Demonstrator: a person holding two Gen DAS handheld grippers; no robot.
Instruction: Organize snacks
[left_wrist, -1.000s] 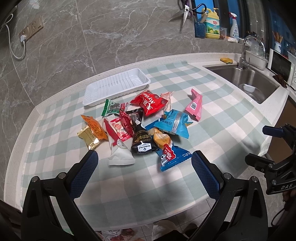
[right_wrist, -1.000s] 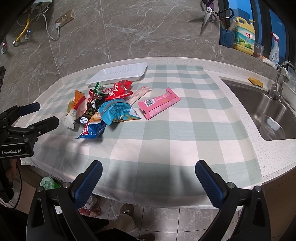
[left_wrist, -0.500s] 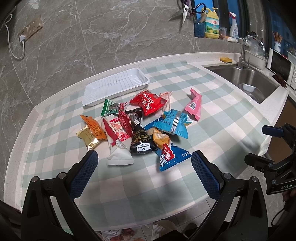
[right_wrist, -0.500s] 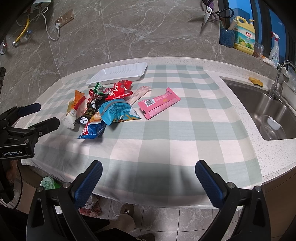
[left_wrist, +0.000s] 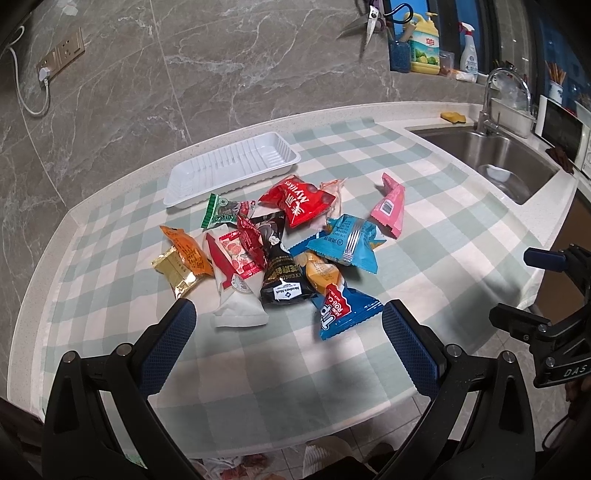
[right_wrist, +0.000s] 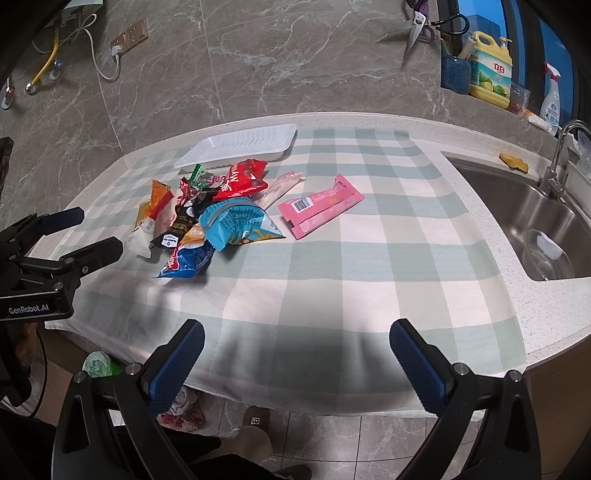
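Observation:
A heap of snack packets lies on the checked cloth: a red bag (left_wrist: 300, 199), a light blue bag (left_wrist: 345, 242), a dark blue packet (left_wrist: 341, 310), a black packet (left_wrist: 282, 280), a white packet (left_wrist: 238, 306), an orange one (left_wrist: 186, 249). A pink bar (left_wrist: 389, 208) (right_wrist: 319, 206) lies apart to the right. An empty white tray (left_wrist: 231, 168) (right_wrist: 240, 146) sits behind the heap. My left gripper (left_wrist: 288, 336) is open, just short of the heap's near edge. My right gripper (right_wrist: 295, 354) is open over the cloth's front edge, well away from the snacks.
A steel sink (right_wrist: 532, 218) with a tap (right_wrist: 557, 158) lies to the right. Detergent bottle (right_wrist: 491, 70), spray bottle and hanging scissors (right_wrist: 415, 26) are at the back wall. The counter's front edge drops to the floor below both grippers.
The left gripper has crept slightly forward toward the heap. The right gripper and the snacks have not visibly moved.

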